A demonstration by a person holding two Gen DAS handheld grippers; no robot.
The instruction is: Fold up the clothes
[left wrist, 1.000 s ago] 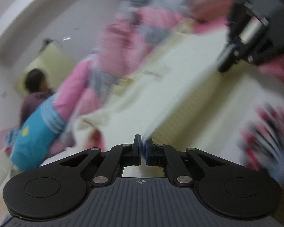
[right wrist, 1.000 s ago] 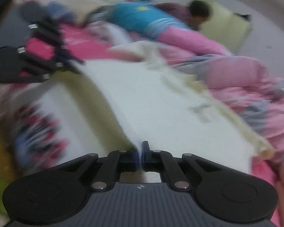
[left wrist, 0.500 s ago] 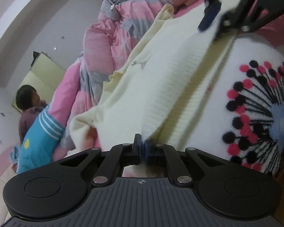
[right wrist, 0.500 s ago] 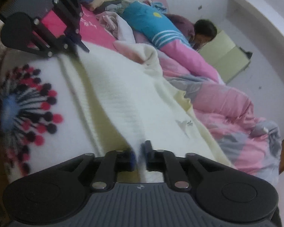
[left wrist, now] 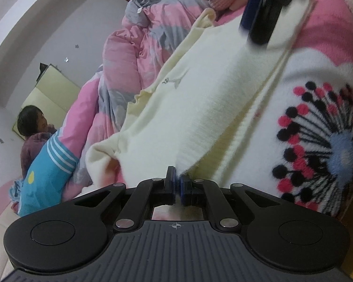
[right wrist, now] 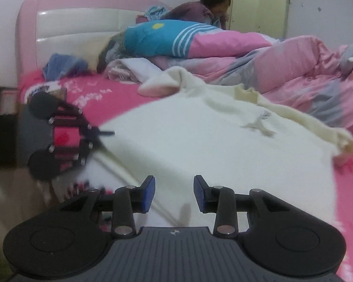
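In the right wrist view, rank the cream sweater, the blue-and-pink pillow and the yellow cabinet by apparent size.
1. cream sweater, largest by far, though closest to the camera.
2. blue-and-pink pillow.
3. yellow cabinet, smallest, but farthest away and partly hidden.

No legible text, number or brand is present. The cream sweater (right wrist: 200,141) bears a small grey emblem (right wrist: 258,124), wordless.

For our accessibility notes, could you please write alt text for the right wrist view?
The right gripper, jaws open and empty, hovers over a cream sweater spread on a pink bed. The left gripper is at the sweater's left edge.
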